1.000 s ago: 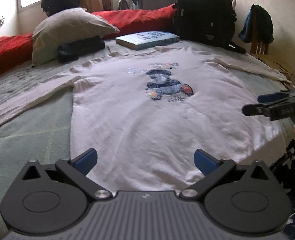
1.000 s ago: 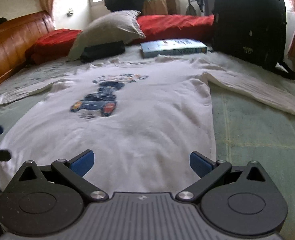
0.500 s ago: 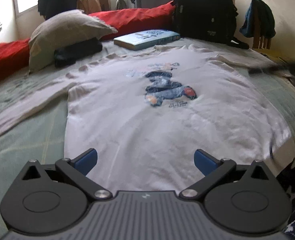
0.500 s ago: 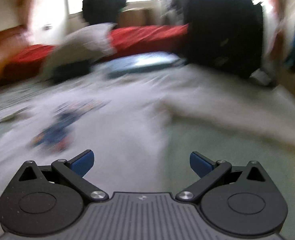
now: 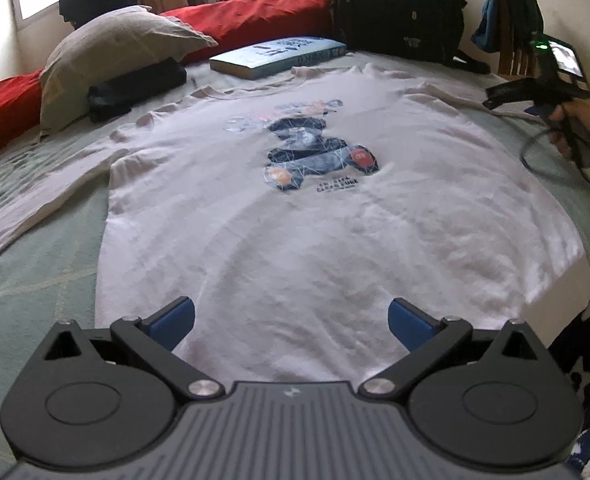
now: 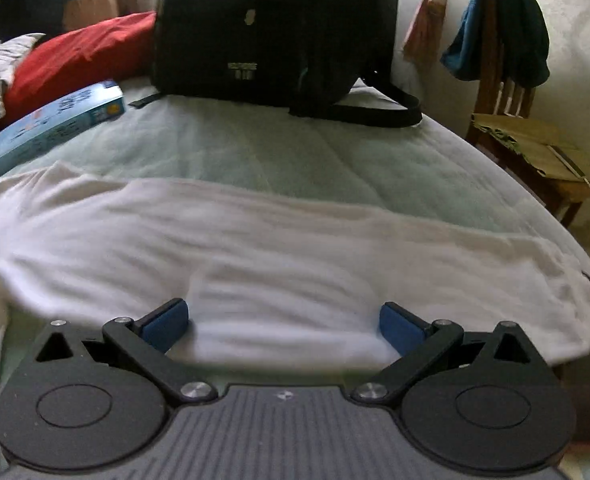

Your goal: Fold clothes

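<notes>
A white long-sleeved shirt (image 5: pixel 335 216) with a blue bear print lies flat, face up, on the green bed cover (image 5: pixel 35 272). My left gripper (image 5: pixel 291 318) is open and empty, low over the shirt's hem. My right gripper (image 6: pixel 283 320) is open, its blue pads on either side of the shirt's right sleeve (image 6: pixel 295 240), which lies across the right wrist view. The right gripper also shows in the left wrist view (image 5: pixel 543 84), held in a hand at the far right by that sleeve.
A grey pillow (image 5: pixel 111 56), a black pouch (image 5: pixel 135 88), a blue book (image 5: pixel 279 56), red cushions (image 5: pixel 255 20) and a black backpack (image 6: pixel 271 32) line the head of the bed. A wooden chair (image 6: pixel 527 136) with clothes stands right of the bed.
My right gripper has swung from the hem up and right to the right sleeve. My left gripper has stayed near the hem, shifting slightly.
</notes>
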